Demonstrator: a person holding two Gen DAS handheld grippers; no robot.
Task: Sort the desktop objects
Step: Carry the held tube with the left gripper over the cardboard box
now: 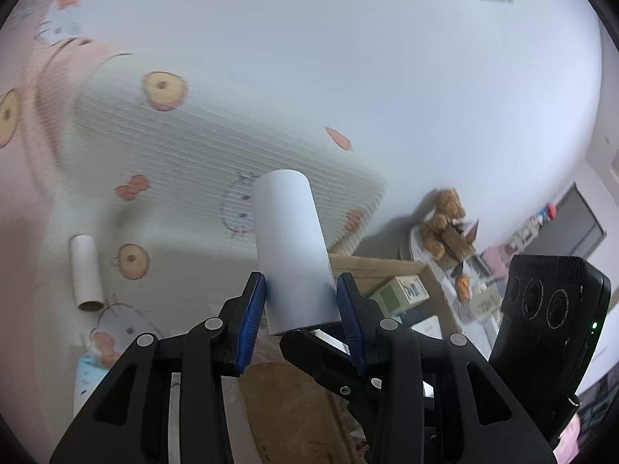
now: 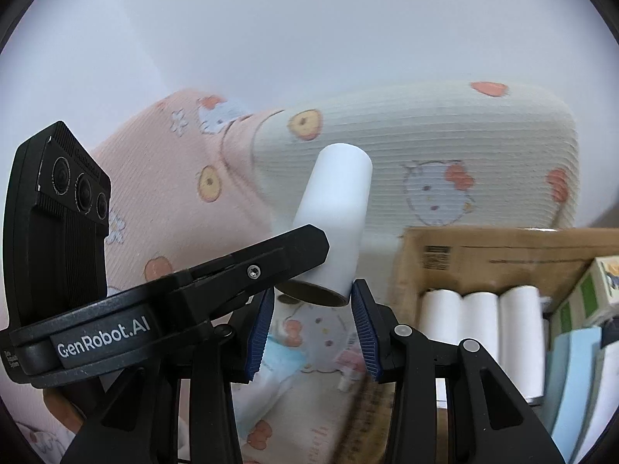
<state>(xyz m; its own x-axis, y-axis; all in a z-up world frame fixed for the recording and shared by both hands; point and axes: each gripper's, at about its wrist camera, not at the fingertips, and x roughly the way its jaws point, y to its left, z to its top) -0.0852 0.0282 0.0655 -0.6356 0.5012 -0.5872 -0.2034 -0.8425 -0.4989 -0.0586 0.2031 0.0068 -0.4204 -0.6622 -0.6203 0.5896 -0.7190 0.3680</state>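
My left gripper [image 1: 301, 309] is shut on a white paper roll [image 1: 292, 247] and holds it up in the air; its blue pads [image 1: 253, 317] press both sides. The same roll [image 2: 334, 224] shows in the right wrist view, held by the left gripper's black finger. My right gripper [image 2: 313, 332] is open and empty just below the roll's open end. A second, thinner white roll [image 1: 86, 272] lies on the printed bedding at the left. A cardboard box [image 2: 483, 255] at the right holds three white rolls [image 2: 479, 332].
A ribbed cream pillow [image 1: 216, 154] with cartoon prints and a pink quilt [image 2: 162, 193] lie behind. The box also holds a green-and-white carton [image 2: 588, 294] and blue packs [image 2: 572, 386]. A plush bear [image 1: 445, 220] and clutter stand at far right.
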